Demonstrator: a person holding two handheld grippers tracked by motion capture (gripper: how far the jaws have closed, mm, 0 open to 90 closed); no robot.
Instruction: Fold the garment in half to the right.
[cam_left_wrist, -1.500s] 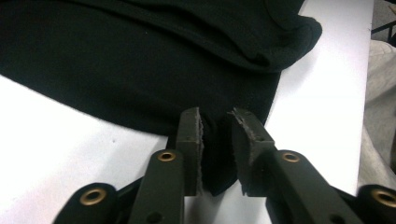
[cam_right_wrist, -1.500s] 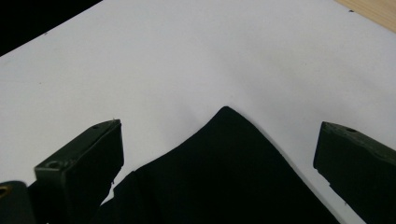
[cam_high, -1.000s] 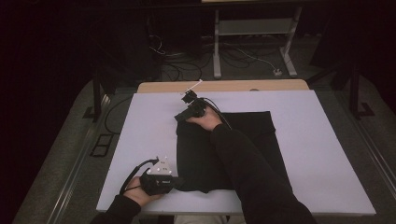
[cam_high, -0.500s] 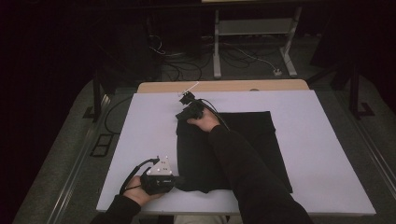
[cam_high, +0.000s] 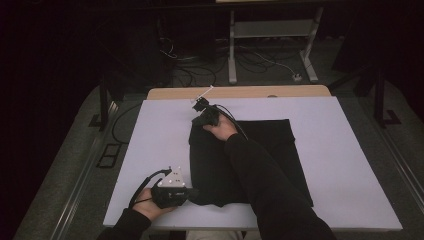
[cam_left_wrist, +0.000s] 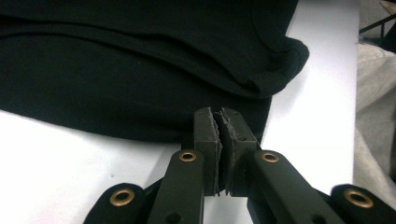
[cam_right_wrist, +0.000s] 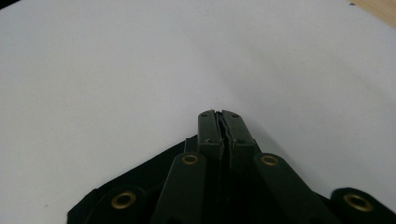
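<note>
Black cloth (cam_high: 270, 150) partly hidden under right forearm (cam_high: 265, 185); cloth cut off by top edge in left gripper view.

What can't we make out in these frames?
- Left gripper view: jaws shut at the black cloth edge; whether fabric is pinched between them is hidden by the jaws.
- Right gripper view: same, cloth corner lies under the jaws.
- High view: the forearm covers the cloth's middle; both gripper tips too small.
</note>
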